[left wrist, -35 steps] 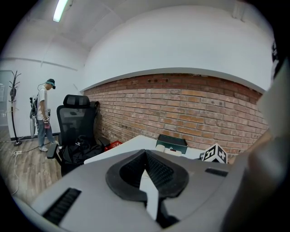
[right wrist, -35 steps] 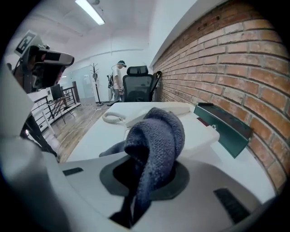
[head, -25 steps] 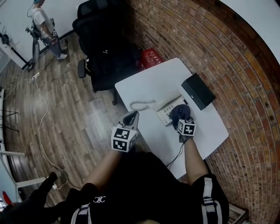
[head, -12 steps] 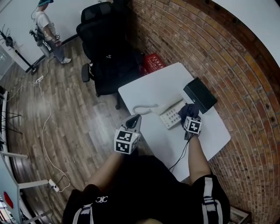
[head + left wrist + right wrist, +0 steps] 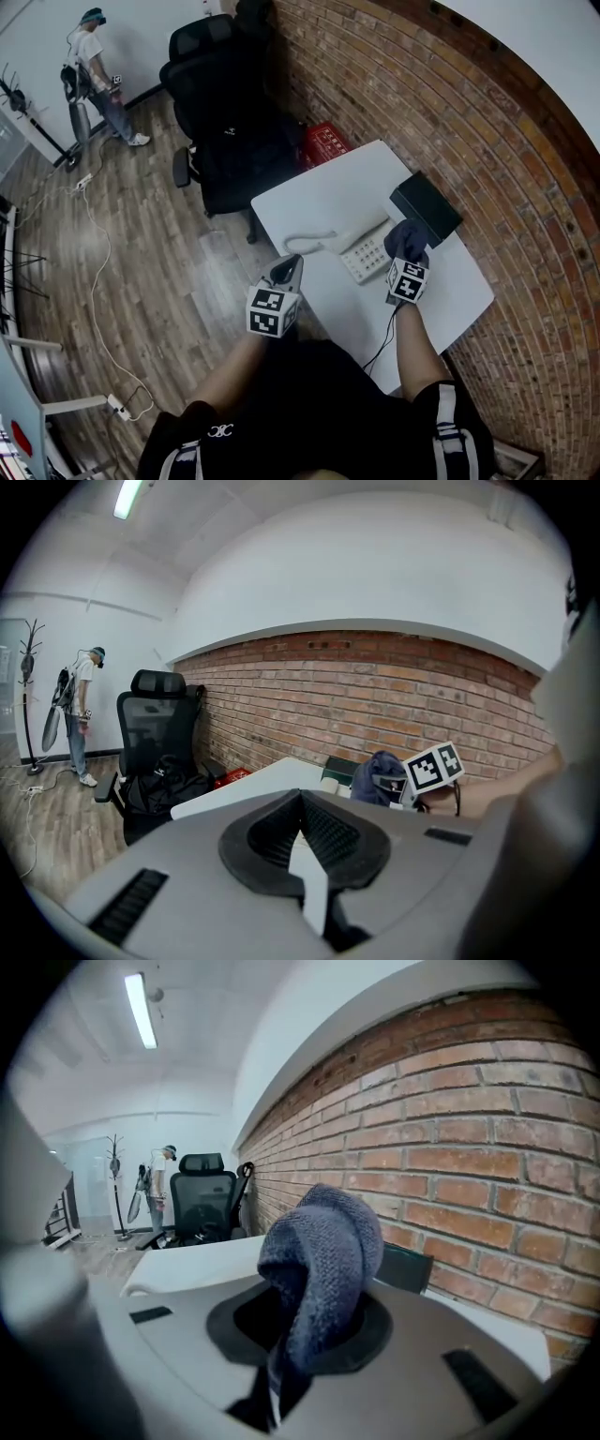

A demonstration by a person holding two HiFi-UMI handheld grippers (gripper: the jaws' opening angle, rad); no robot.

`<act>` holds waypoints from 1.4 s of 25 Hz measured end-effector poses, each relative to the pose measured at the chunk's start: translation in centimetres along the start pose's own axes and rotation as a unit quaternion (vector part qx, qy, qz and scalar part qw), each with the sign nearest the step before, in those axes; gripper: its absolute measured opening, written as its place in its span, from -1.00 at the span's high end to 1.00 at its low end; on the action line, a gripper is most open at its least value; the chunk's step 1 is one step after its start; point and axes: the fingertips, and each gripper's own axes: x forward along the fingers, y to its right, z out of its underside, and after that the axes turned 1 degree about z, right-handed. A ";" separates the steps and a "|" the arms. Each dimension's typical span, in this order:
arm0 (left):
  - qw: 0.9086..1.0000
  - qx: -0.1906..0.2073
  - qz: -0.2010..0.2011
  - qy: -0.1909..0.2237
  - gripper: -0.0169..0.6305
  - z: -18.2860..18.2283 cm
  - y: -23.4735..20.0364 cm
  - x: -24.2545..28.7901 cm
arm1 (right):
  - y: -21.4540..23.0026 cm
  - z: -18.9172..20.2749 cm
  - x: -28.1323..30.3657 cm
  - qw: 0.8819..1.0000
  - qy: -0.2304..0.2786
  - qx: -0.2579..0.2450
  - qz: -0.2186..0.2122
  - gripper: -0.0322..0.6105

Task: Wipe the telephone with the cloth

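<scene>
Right gripper (image 5: 406,257) pinches blue cloth (image 5: 407,238) over telephone's (image 5: 366,251) right end, beside black box (image 5: 427,208) near tabletop's (image 5: 323,192) right edge. Left gripper (image 5: 287,269) jaws pressed together, empty, at left edge.

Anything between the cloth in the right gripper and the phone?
Nothing visible. The right gripper is shut on the cloth, right beside the telephone's right end in the head view. The black box sits further back toward the wall, not between them.
</scene>
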 end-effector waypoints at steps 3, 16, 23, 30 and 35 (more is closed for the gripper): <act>1.000 -0.001 0.007 0.000 0.96 0.0 0.3 0.2 | -1.9 -1.3 -1.9 0.999 0.020 -0.002 -0.025 0.78; 0.999 0.004 0.049 0.019 0.96 -0.8 3.4 0.7 | -6.9 -4.5 -10.3 0.993 0.086 -0.009 -0.077 0.78; 0.996 0.024 0.070 0.040 0.96 -2.0 6.4 1.7 | -6.7 -4.4 -14.2 0.992 0.104 -0.010 -0.076 0.78; 0.993 0.047 0.095 0.044 0.96 -2.4 9.7 3.3 | -7.2 -4.2 -16.0 0.989 0.116 -0.004 -0.092 0.78; 0.993 0.057 0.092 0.046 0.96 -2.7 9.9 3.7 | -6.9 -4.5 -15.9 0.988 0.123 -0.002 -0.094 0.78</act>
